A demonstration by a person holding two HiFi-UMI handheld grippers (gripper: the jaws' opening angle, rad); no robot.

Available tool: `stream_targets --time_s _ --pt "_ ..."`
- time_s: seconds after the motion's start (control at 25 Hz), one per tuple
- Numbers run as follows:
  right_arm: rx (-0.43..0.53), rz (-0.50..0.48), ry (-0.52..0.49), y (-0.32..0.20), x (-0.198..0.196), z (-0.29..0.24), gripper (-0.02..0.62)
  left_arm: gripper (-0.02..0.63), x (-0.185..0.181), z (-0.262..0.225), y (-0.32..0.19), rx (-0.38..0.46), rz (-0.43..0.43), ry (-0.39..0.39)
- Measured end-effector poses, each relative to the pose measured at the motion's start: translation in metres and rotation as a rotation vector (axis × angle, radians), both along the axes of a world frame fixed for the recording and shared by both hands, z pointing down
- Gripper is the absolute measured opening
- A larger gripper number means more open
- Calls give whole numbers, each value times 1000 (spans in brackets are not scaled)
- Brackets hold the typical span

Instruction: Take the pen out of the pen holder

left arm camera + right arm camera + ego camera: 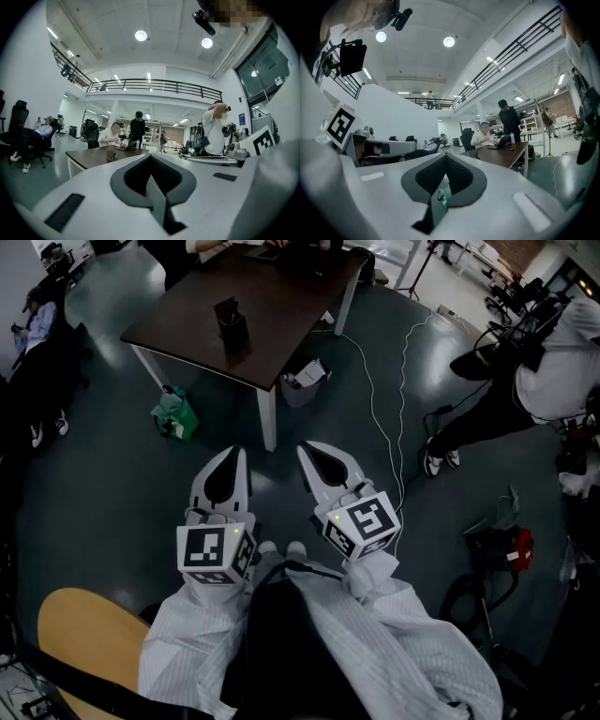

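The left hand-held gripper (232,455) and right hand-held gripper (312,449) are held level, side by side, each with jaws pressed together on nothing. Well ahead, the pen holder (231,322) stands upright on the dark surface (291,306); its pen is too small to make out.

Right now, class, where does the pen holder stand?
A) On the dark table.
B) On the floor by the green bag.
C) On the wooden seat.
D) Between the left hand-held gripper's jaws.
A: the pen holder stands on the dark table, beyond the left hand-held gripper and the right hand-held gripper, both shut.
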State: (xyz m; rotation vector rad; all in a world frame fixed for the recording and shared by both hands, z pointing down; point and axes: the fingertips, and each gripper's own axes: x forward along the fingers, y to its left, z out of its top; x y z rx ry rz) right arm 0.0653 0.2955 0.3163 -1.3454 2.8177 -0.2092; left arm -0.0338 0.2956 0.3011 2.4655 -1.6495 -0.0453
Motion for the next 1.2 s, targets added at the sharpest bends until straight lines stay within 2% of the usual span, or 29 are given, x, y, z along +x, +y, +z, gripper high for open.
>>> stream_targets --time_s 0.32,0.92,1.2 --pt "0 -23 5 -9 -3 3 2 5 3 1 -8 5 -12 -13" --pt "6 -69 -33 -22 19 6 2 5 32 5 -26 6 -31 -31" --pt "-40 -91 -43 -54 17 20 2 5 32 18 -58 -29 -51 -43"
